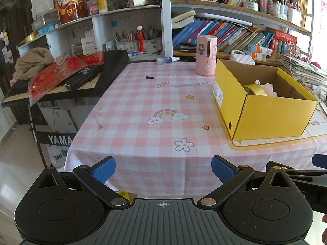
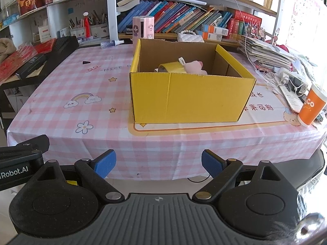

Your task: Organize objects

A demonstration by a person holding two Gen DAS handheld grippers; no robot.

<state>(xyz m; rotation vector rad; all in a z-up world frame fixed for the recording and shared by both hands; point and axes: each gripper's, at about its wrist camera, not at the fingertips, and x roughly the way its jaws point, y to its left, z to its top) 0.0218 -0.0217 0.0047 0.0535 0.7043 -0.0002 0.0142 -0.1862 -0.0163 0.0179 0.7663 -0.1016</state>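
An open yellow cardboard box stands on the pink checked tablecloth. Inside it lie a roll of yellow tape and a pink plush toy. A small black cap lies alone on the cloth further back. A pink cylindrical device and a small spray bottle are at the table's far edge. My left gripper and right gripper both hover open and empty before the near table edge.
A black keyboard piled with red packets borders the table's left side. Bookshelves fill the back. On the right lie stacked papers, a power strip with cables and an orange cup.
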